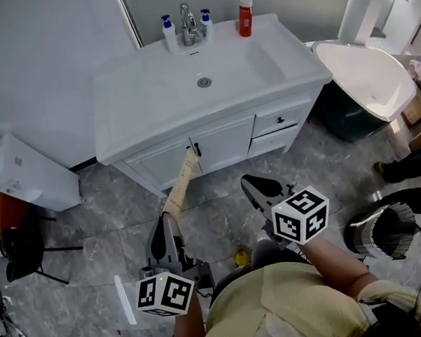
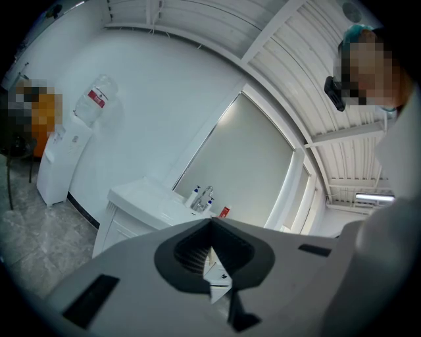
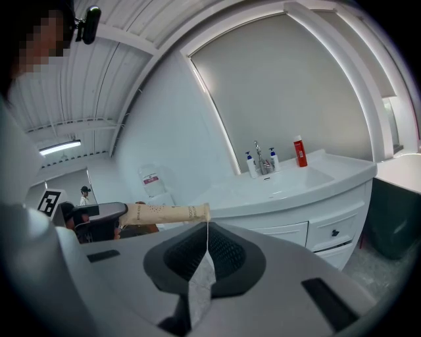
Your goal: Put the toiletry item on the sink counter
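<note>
The toiletry item is a long tan tube (image 1: 180, 184). My left gripper (image 1: 165, 222) is shut on its lower end, and the tube points up at the white cabinet front, below the sink counter (image 1: 125, 117). In the right gripper view the same tube (image 3: 168, 212) lies level in front of the counter (image 3: 289, 197). The left gripper view does not show the tube; its jaws meet at the tip. My right gripper (image 1: 261, 191) hangs to the right of the tube, shut with nothing in it.
On the counter's back edge stand a faucet (image 1: 188, 23), two blue-pump bottles (image 1: 169, 33) and a red bottle (image 1: 244, 16). A white water dispenser (image 1: 30, 177) is at left, a white basin (image 1: 366, 78) at right, and a person's legs (image 1: 414, 163) beyond it.
</note>
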A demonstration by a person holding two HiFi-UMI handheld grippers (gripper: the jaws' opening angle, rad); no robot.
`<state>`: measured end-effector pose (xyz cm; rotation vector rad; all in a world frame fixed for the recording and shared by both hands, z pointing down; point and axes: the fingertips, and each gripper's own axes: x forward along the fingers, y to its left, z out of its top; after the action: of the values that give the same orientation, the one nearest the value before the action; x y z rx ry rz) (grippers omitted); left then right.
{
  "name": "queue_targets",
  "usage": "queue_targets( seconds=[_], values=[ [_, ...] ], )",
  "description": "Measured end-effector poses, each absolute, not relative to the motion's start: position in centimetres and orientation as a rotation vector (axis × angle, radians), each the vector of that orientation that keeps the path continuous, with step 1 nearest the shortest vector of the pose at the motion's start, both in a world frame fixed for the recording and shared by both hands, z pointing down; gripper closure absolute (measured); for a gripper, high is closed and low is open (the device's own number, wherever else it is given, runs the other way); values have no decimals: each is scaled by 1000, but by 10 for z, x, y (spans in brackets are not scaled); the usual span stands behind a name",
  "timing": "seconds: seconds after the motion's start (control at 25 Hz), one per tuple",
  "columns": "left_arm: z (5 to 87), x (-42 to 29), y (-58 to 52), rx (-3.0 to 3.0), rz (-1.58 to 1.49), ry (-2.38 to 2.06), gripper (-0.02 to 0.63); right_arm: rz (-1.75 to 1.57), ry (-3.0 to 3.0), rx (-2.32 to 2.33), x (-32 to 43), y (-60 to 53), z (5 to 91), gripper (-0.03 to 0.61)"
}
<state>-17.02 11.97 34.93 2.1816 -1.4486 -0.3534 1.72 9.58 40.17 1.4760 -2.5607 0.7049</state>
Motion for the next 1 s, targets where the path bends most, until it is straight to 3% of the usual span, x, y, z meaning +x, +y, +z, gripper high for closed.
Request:
queue_targets(
  seconds=[1.0],
  values=[
    [341, -142, -17, 2115, -371, -1589, 578, 689, -2620, 1322, 44, -59, 398, 551]
  ],
)
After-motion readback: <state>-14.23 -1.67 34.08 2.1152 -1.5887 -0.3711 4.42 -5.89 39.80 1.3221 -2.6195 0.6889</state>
